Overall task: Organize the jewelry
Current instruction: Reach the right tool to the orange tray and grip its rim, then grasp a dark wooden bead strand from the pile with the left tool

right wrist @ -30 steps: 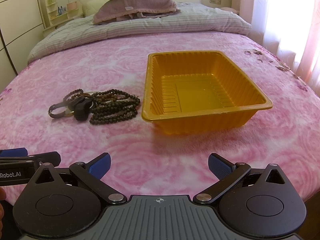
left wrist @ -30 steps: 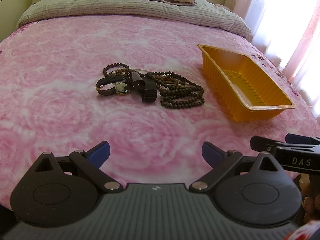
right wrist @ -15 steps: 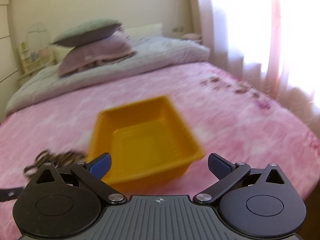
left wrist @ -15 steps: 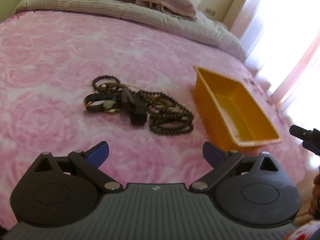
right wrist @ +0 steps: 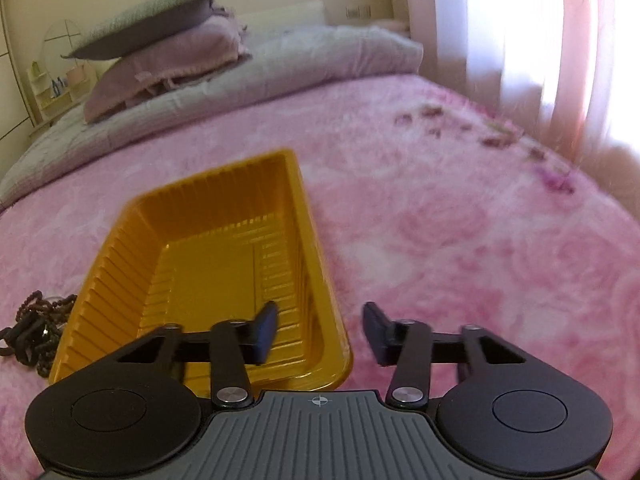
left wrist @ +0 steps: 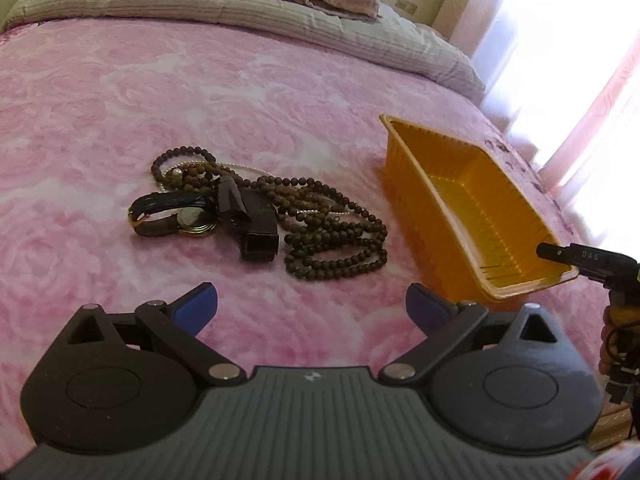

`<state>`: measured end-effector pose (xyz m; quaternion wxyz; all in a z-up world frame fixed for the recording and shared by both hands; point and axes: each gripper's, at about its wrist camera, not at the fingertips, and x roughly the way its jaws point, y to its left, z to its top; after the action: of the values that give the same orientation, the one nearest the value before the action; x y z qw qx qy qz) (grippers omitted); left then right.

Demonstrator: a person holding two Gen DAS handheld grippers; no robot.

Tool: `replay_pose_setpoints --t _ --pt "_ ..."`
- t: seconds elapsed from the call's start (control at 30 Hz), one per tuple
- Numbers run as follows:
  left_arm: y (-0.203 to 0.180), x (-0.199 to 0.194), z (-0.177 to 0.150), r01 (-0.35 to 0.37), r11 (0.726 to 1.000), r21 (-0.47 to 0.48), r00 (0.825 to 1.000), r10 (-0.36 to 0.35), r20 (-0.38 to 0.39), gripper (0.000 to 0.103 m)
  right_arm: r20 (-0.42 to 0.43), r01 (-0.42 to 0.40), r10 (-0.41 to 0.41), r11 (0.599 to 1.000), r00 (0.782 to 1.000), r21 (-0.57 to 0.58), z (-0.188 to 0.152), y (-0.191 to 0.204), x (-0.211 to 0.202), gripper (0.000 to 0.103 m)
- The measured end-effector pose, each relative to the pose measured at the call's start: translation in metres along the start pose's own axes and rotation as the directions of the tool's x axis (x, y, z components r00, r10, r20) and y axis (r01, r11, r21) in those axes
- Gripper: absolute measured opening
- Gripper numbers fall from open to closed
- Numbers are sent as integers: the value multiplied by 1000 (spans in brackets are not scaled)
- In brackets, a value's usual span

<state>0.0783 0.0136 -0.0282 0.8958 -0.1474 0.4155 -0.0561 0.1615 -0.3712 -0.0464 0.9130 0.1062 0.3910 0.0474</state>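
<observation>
A pile of jewelry lies on the pink bedspread: dark bead necklaces (left wrist: pixel 332 236), a watch with a gold rim (left wrist: pixel 192 218) and a black strap (left wrist: pixel 256 220). An empty orange tray (left wrist: pixel 460 200) stands to its right. My left gripper (left wrist: pixel 312 304) is open and empty, just short of the pile. My right gripper (right wrist: pixel 320 330) is open, narrower than before, astride the tray's near right corner (right wrist: pixel 336 344), with its left finger inside the tray. A bit of the bead pile shows at the left edge of the right wrist view (right wrist: pixel 36 320). The right gripper's tip shows in the left wrist view (left wrist: pixel 576 258).
The bed carries a grey striped blanket (left wrist: pixel 280 20) and pillows (right wrist: pixel 160 52) at the far end. A bright curtained window (right wrist: pixel 540 40) is on the right. A small shelf (right wrist: pixel 52 88) stands against the back left wall.
My right gripper has moved forward and right to the tray's near corner, and its jaws have narrowed. My left gripper has come closer to the jewelry pile.
</observation>
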Motion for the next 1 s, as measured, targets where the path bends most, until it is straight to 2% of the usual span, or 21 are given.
replay_pose_setpoints --t 0.17,0.4,0.47,0.67,0.8,1.0 --pt "-1 10 0 16 1000 -1 1000 -16 -10 100 -32 7 -6 1000 999 22 0 -3 10 24" --pt "-1 15 -2 25 1000 -5 999 -25 -22 100 -82 -25 31 998 996 64 4 -8 18 20" --pt "0 13 -3 21 1000 -7 1000 -21 -18 100 -90 -31 37 998 995 59 5 -6 20 8" --pt "3 6 -2 -2 1000 10 1000 2 6 100 -78 -9 10 1000 997 18 9 5 9 5" --pt "4 4 1 3 996 85 999 -6 36 99 -43 31 -34 998 998 -55 17 17 -5 5" --pt "6 10 8 18 969 247 997 -36 66 95 23 116 -114 965 993 -234 24 42 -23 4"
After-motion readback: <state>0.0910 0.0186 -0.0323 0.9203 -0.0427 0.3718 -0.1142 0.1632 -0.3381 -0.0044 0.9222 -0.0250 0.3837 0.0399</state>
